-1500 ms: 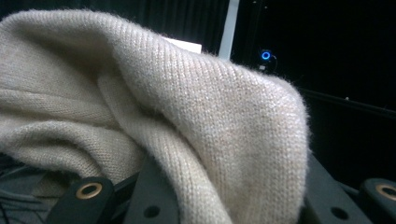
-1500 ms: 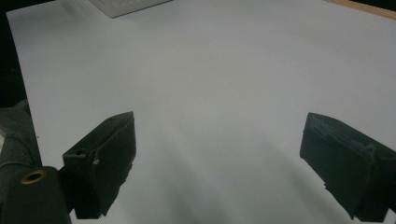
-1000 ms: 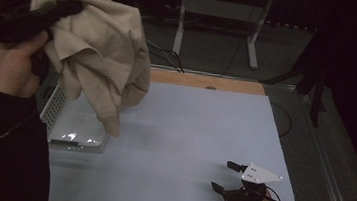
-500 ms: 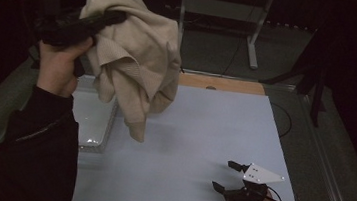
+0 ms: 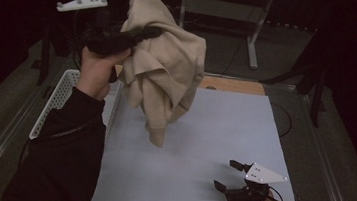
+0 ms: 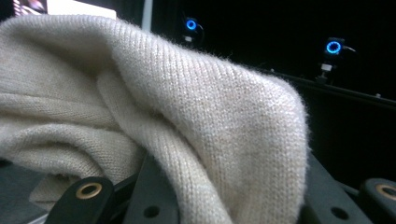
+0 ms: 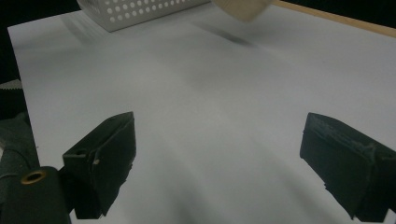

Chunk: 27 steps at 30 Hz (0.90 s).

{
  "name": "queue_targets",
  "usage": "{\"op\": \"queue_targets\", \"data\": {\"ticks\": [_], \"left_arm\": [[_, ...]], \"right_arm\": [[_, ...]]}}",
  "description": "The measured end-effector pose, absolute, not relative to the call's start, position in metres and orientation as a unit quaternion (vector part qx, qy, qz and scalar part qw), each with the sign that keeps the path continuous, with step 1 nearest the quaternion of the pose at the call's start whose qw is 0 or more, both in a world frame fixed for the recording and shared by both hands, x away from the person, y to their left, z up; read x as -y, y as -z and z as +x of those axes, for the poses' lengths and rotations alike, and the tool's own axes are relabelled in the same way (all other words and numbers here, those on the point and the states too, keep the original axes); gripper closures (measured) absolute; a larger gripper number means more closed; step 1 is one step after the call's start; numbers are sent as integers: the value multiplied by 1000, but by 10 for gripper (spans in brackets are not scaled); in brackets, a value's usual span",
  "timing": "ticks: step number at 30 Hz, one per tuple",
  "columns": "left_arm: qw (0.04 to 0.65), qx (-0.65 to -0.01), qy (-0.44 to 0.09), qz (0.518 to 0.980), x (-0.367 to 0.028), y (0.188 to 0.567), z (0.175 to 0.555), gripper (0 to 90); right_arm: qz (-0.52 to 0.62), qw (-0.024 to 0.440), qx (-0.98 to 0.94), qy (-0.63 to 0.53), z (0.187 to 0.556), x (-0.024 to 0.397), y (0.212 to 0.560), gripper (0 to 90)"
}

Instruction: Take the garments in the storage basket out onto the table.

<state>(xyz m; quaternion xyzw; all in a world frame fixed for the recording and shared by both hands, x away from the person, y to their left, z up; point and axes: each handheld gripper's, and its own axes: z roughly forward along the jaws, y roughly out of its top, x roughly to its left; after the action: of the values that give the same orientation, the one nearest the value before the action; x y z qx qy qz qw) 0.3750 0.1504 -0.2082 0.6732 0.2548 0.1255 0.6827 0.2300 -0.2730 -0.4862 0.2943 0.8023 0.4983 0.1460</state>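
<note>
A beige knitted sweater (image 5: 164,74) hangs bunched in the air above the left half of the white table top (image 5: 213,134). My left gripper (image 5: 146,32) is raised high and shut on the sweater's upper folds. In the left gripper view the knit (image 6: 187,116) drapes over both black jaws. My right gripper (image 5: 225,174) rests on the table top near its front right corner, open, with nothing between its fingers. In the right gripper view, that gripper (image 7: 219,158) faces bare white surface, and the sweater's lower end (image 7: 240,8) hangs at the top edge.
A white perforated basket (image 5: 59,95) stands at the table's left edge, partly behind my left forearm; its wall (image 7: 135,11) also appears far off in the right gripper view. A wooden strip (image 5: 233,85) borders the far edge. Metal rails run along both sides.
My left hand has carried the sweater rightward, from over the basket to above the left part of the table top. The right gripper has stayed put.
</note>
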Motion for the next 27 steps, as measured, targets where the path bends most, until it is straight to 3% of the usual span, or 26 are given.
{"op": "queue_targets", "data": {"ticks": [27], "left_arm": [[622,-258,-90,734,-59,292,416,719]], "right_arm": [[292,146,-802,-501,230,273,485,108]]}}
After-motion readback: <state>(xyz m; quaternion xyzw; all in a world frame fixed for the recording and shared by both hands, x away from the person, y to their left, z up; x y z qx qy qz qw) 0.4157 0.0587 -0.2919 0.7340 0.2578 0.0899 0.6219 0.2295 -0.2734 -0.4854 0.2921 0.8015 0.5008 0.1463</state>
